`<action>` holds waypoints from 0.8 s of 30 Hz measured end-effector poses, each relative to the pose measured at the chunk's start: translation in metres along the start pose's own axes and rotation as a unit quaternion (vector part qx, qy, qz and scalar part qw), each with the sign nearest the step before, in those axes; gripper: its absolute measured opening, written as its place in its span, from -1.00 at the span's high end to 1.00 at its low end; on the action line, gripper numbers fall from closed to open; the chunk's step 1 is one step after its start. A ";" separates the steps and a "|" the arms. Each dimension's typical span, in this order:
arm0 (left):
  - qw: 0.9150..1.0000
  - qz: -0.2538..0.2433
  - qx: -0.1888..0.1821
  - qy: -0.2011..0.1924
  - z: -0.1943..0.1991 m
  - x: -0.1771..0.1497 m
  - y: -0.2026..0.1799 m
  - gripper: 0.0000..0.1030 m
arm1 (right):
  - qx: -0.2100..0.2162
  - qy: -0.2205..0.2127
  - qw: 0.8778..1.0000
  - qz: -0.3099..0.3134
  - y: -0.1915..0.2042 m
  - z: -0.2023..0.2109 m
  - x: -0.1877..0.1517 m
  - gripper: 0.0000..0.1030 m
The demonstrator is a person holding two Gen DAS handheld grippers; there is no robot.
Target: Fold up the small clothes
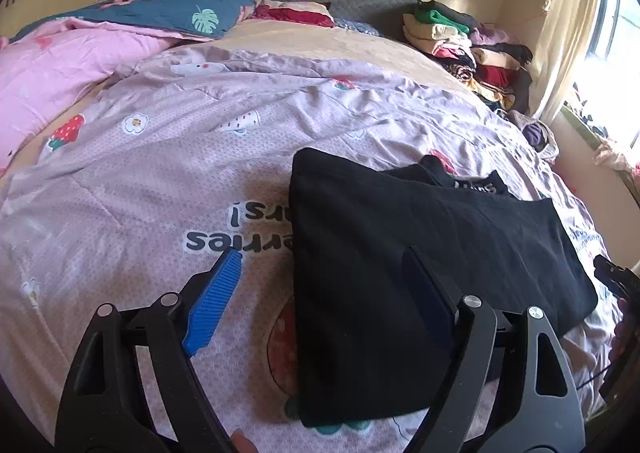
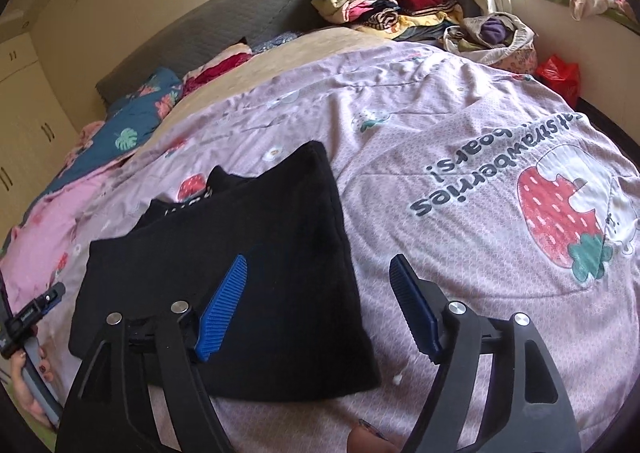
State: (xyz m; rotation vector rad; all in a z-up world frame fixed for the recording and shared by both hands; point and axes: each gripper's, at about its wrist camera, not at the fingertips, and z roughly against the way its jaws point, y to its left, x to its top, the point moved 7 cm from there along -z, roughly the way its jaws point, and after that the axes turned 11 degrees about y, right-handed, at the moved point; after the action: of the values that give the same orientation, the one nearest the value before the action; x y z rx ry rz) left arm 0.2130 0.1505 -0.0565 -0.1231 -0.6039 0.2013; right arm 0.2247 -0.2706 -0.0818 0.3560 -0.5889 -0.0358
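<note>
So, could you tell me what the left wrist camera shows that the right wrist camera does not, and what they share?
Only the left wrist view shows the window with its curtain, and the right gripper at its right edge. Only the right wrist view shows the red plastic bag by the wall and the whole strawberry print. Both show the folded black garment on the pink quilt, the stacked clothes by the headboard, and open jaws holding nothing.

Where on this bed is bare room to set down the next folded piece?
Free: the pink strawberry cover right of the black garment, and the stretch beyond it toward the headboard. Crowded: the clothes pile by the window, bedding far left.
</note>
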 end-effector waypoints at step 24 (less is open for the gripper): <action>0.988 0.056 -0.116 0.082 -0.021 -0.047 -0.004 0.72 | 0.025 0.032 0.999 -0.033 -0.018 -0.011 -0.024 0.81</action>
State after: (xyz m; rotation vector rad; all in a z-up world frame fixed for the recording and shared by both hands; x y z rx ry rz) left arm 0.1880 0.1352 -0.0990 -0.3964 -0.4560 0.2261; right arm 0.2123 -0.2812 -0.1094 0.4242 -0.5154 -0.0723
